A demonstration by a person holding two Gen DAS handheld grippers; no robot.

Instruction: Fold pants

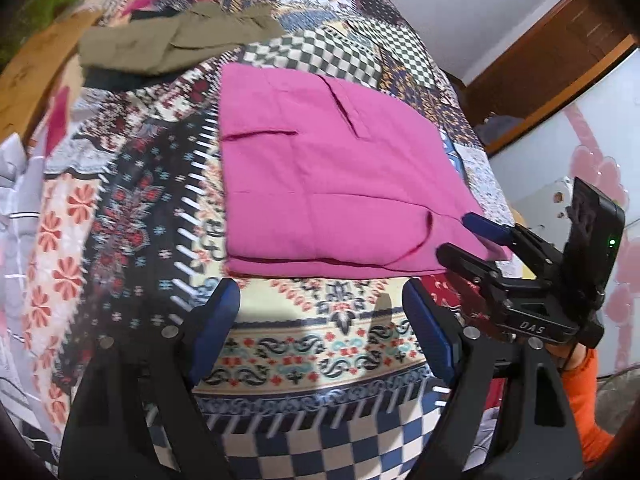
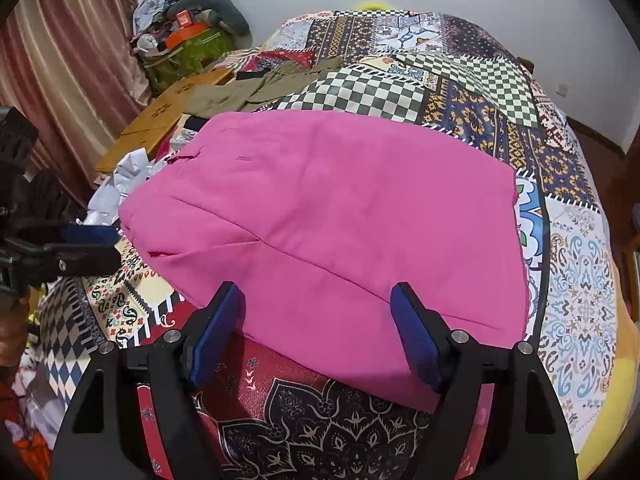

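Pink pants lie folded into a flat square on the patchwork bedspread. My left gripper is open just short of the pants' near edge, with only bedspread between its blue pads. In the left wrist view my right gripper sits at the pants' near right corner, one finger on each side of it. The right wrist view shows the pink pants filling the middle. There my right gripper is open over their near edge, its pads clear of the cloth. My left gripper shows at the left edge.
Olive-green pants lie crumpled at the bed's far side. A wooden board, white cloth and a pile of bags by a curtain are to the left. An orange sleeve is behind the right gripper.
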